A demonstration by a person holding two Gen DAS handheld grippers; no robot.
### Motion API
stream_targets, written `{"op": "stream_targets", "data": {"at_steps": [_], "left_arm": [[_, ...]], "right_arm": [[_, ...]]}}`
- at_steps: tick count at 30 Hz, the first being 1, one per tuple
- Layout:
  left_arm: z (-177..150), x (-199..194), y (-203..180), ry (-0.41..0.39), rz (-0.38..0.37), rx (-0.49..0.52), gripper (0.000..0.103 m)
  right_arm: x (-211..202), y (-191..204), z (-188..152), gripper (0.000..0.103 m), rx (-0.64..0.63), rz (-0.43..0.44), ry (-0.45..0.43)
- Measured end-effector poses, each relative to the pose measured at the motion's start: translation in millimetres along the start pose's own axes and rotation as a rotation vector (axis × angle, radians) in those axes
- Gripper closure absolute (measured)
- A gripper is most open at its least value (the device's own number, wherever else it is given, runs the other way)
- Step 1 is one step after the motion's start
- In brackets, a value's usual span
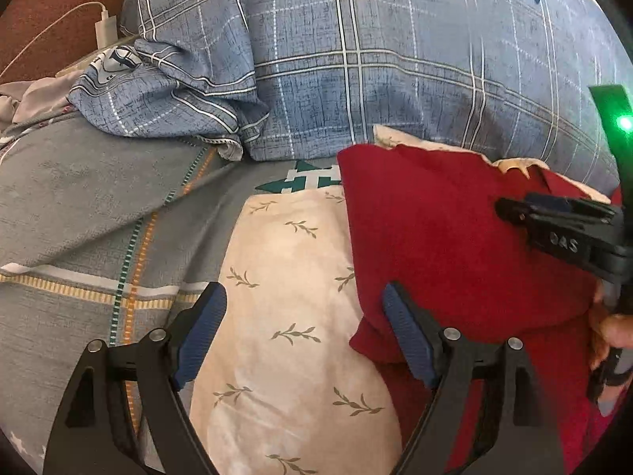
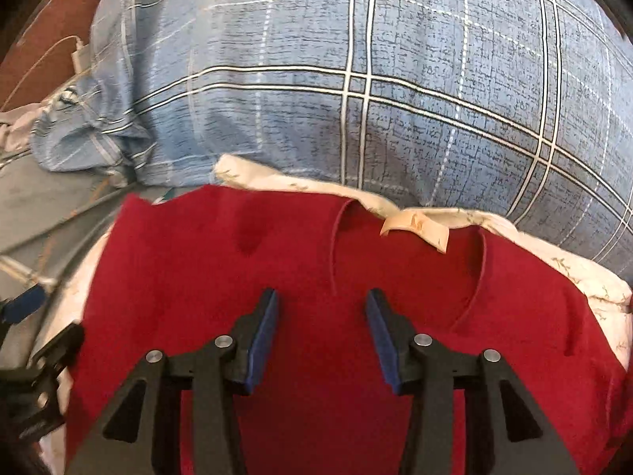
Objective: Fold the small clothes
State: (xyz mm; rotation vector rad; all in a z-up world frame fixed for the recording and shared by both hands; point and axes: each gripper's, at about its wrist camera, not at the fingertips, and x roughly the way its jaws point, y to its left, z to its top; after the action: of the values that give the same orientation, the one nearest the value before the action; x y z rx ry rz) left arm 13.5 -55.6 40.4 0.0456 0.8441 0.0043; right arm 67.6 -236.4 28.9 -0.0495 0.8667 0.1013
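A red garment lies spread flat on a cream leaf-print cloth. Its neckline, with a pale label, faces the far side. My right gripper hovers over the middle of the garment, just below the neckline. Its jaws stand apart and the fabric between them is flat and not pinched. In the left wrist view the red garment fills the right side and the right gripper reaches in over it, with a hand behind. My left gripper is open above the cream cloth, its right finger at the garment's left edge.
A large blue plaid pillow lies just beyond the garment, with a crumpled piece of the same fabric at its left. A grey bedsheet with striped bands spreads to the left. At the far left corner sits a white charger with its cable.
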Motion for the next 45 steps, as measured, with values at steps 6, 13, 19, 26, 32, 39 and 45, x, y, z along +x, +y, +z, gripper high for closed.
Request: {"op": "stream_targets", "data": {"at_steps": [6, 13, 19, 26, 32, 39, 45], "left_arm": [[-1.1, 0.7, 1.5, 0.000, -0.005, -0.013, 0.020], [-2.1, -4.6, 4.4, -0.012, -0.010, -0.037, 0.020], [-3.5, -16.7, 8.3, -0.039, -0.018, -0.063, 0.020], [-4.3, -19.8, 7.7, -0.053, -0.035, -0.074, 0.020], [-6.4, -15.9, -0.3, -0.056, -0.037, -0.047, 0.020], [-6.6, -12.9, 0.0, -0.049, -0.043, -0.052, 0.020], [-6.3, -12.2, 1.9, -0.043, -0.052, -0.060, 0.020]], "right_arm": [[-2.3, -12.2, 4.8, 0.054, 0.038, 0.002, 0.007], [-58.6, -38.4, -26.6, 0.045, 0.070, 0.004, 0.000], [-92.8, -78.6, -47.6, 0.038, 0.111, -0.093, -0.031], [-108.2, -163.9, -47.5, 0.026, 0.240, -0.302, -0.057], [-81.3, -192.1, -58.8, 0.047, 0.309, -0.202, 0.039], [-88.4, -184.9, -49.3, 0.103, 0.240, -0.246, -0.040], [-80.1, -194.6, -44.8, 0.097, 0.318, -0.209, -0.006]]}}
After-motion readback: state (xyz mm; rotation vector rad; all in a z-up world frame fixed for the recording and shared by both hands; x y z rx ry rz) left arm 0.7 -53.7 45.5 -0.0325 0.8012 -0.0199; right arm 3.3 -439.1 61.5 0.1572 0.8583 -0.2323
